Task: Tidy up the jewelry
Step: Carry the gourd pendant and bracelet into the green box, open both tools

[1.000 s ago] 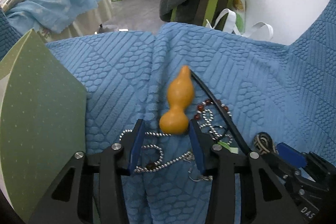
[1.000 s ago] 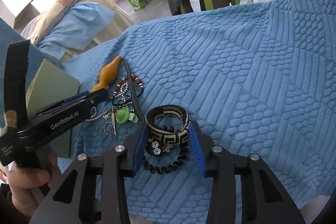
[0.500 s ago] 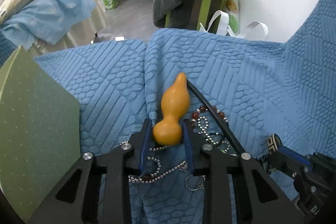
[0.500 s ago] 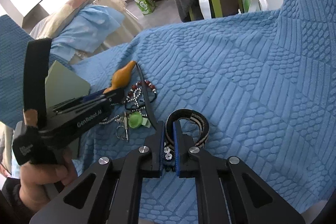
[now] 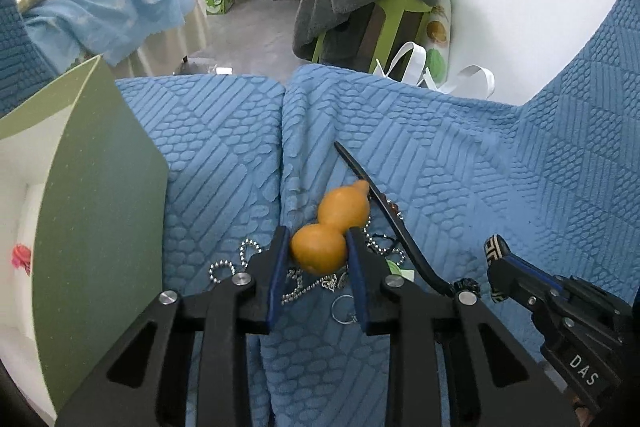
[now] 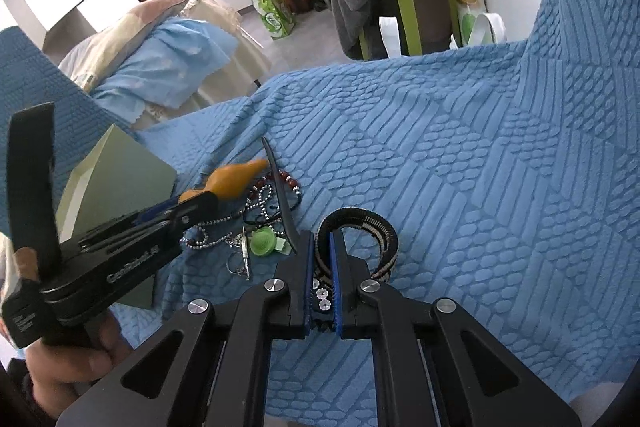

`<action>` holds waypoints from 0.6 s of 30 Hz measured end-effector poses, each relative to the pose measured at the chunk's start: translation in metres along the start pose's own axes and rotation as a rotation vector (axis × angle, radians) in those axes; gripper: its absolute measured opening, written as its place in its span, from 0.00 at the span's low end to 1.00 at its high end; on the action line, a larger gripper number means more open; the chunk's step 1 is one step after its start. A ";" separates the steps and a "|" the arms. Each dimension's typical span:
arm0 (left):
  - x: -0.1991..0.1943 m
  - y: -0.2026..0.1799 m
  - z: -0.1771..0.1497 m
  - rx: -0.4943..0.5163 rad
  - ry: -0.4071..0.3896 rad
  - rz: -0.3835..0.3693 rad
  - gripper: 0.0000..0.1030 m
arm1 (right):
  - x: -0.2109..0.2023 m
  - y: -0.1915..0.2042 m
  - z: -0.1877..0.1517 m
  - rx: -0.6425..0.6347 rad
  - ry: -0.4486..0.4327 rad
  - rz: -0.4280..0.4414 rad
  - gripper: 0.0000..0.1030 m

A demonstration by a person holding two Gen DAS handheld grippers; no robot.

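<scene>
An orange gourd (image 5: 328, 227), a black-and-cream woven bracelet (image 6: 372, 231) and a green box (image 5: 100, 227) lie on blue textured cloth (image 5: 460, 155).

Your right gripper (image 6: 321, 277) is clamped on the black-and-cream woven bracelet (image 6: 362, 231) on the blue cover (image 6: 460, 167). Your left gripper (image 6: 196, 201) pinches the orange gourd (image 6: 232, 179) beside the green box (image 6: 120, 183).

Each gripper, the left gripper (image 5: 319, 253) and the right gripper (image 6: 321, 269), comprises matte black angular finger arms with triangular cut-outs, round silver screw heads at the pivots, blue pad facings, and white lettering on the body.
</scene>
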State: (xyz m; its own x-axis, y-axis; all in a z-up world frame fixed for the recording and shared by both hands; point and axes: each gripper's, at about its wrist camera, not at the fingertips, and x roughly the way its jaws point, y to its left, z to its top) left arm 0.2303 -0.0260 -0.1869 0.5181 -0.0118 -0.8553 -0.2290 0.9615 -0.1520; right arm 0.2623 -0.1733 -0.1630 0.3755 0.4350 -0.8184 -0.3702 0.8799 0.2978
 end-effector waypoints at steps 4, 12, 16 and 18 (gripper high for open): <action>-0.008 0.004 0.001 -0.011 -0.002 -0.015 0.27 | -0.002 0.009 0.003 -0.031 -0.004 -0.037 0.06; -0.040 0.014 0.003 -0.023 -0.046 -0.057 0.27 | -0.002 0.024 0.010 -0.063 -0.016 -0.098 0.06; -0.054 0.018 0.007 -0.020 -0.056 -0.062 0.27 | -0.008 0.029 0.013 -0.060 -0.023 -0.117 0.06; -0.060 0.021 0.009 -0.015 -0.060 -0.055 0.27 | -0.014 0.033 0.015 -0.057 -0.023 -0.128 0.06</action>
State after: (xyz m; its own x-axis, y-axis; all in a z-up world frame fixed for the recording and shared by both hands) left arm 0.2018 -0.0024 -0.1340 0.5786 -0.0475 -0.8142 -0.2109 0.9556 -0.2056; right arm 0.2581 -0.1476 -0.1345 0.4419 0.3243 -0.8364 -0.3655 0.9166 0.1623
